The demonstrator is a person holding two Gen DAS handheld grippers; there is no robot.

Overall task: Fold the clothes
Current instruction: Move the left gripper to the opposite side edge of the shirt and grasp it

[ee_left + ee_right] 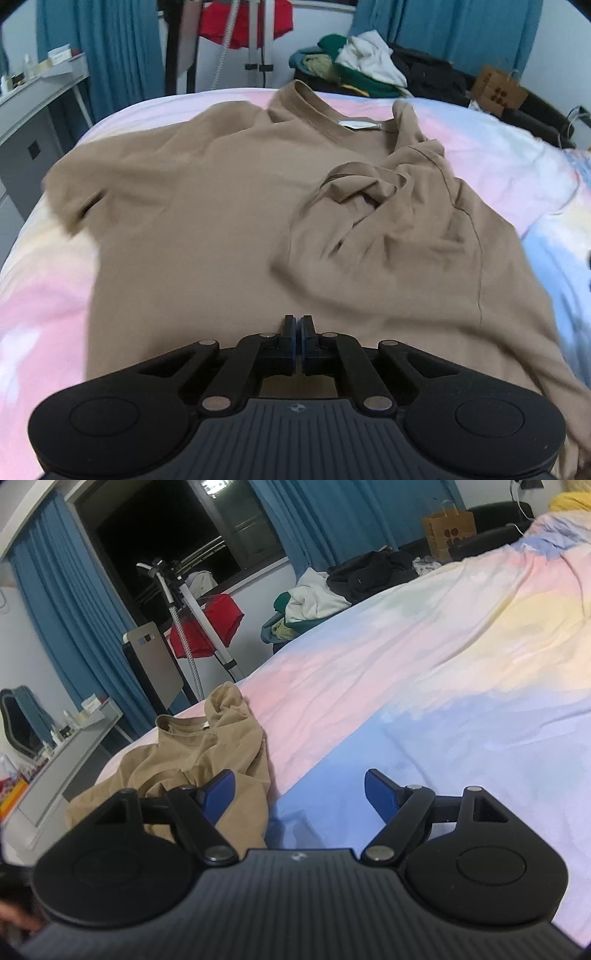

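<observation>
Tan t-shirt [229, 206] spread mid-frame on the bed [48, 302], right sleeve bunched; left gripper [298, 325] pinched closed with no cloth visibly between, right gripper [300, 794] wide and empty over sheet, so risk is folding over that bunch.

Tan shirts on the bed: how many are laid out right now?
1. The tan shirt lies spread on the bedspread, collar toward the far edge, one sleeve folded inward. The clothes pile beyond the bed may hide more.
</observation>
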